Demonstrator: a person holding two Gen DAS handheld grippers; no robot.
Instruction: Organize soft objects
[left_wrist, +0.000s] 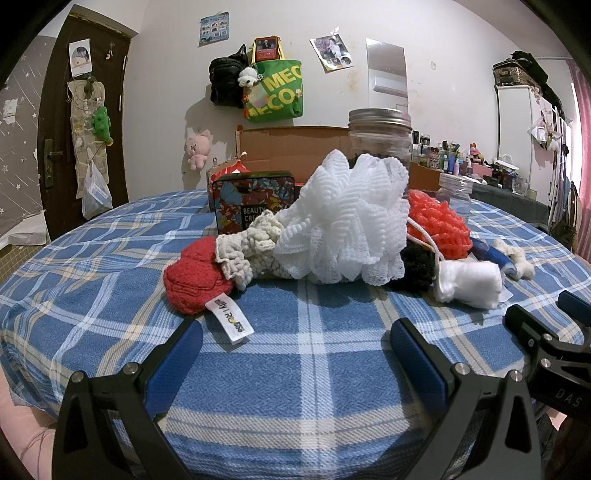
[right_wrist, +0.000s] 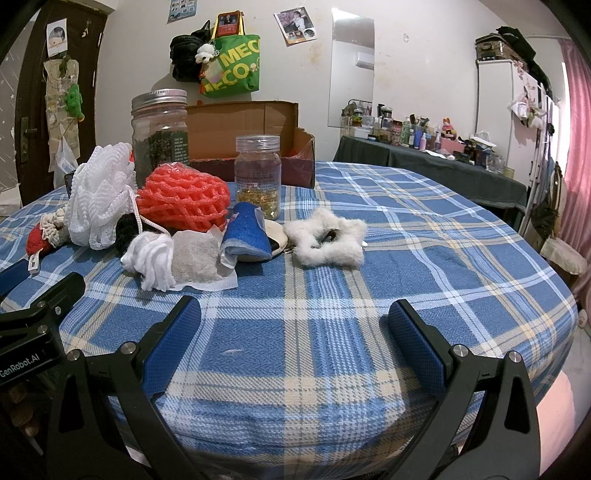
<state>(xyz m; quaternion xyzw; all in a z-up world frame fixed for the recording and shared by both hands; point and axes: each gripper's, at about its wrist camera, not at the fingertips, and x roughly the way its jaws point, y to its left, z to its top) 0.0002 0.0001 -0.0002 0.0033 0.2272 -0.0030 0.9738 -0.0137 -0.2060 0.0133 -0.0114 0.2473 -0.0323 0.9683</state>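
Left wrist view: the left gripper (left_wrist: 295, 343) hovers low over a blue plaid cloth (left_wrist: 314, 369), its blue-padded fingers spread wide with nothing between them. Just ahead lies the heap of soft things. A red knitted piece (left_wrist: 195, 280) with a white label sits nearest, touching a cream crocheted piece (left_wrist: 251, 247). Behind these rises a white mesh bath puff (left_wrist: 347, 218), which hides much of what is behind it. To its right sit an orange foam net (left_wrist: 439, 225), a black fuzzy item (left_wrist: 417, 266) and a white cotton roll (left_wrist: 469, 282). A patterned tin (left_wrist: 251, 199) stands behind the heap on the left, and a large jar with a metal lid (left_wrist: 380, 136) stands behind the puff. The tip of the right gripper (left_wrist: 532, 328) shows at the right edge.

In the right wrist view, the right gripper (right_wrist: 295, 325) is likewise spread wide and empty over bare cloth. The heap lies to its upper left. A blue cloth (right_wrist: 247, 232) leans on a round cream pad (right_wrist: 277, 236), and a white fluffy star (right_wrist: 328, 236) lies just beside them, apart from the pile. A small clear jar (right_wrist: 258, 173) stands behind the blue cloth, in front of an open cardboard box (right_wrist: 251, 129).

Beyond the table, a green tote bag (right_wrist: 232, 70) hangs on the white wall, a dark door (left_wrist: 85, 122) stands at left, and a cluttered dark side table (right_wrist: 424, 162) runs along the right, near a pink curtain (right_wrist: 576, 147).
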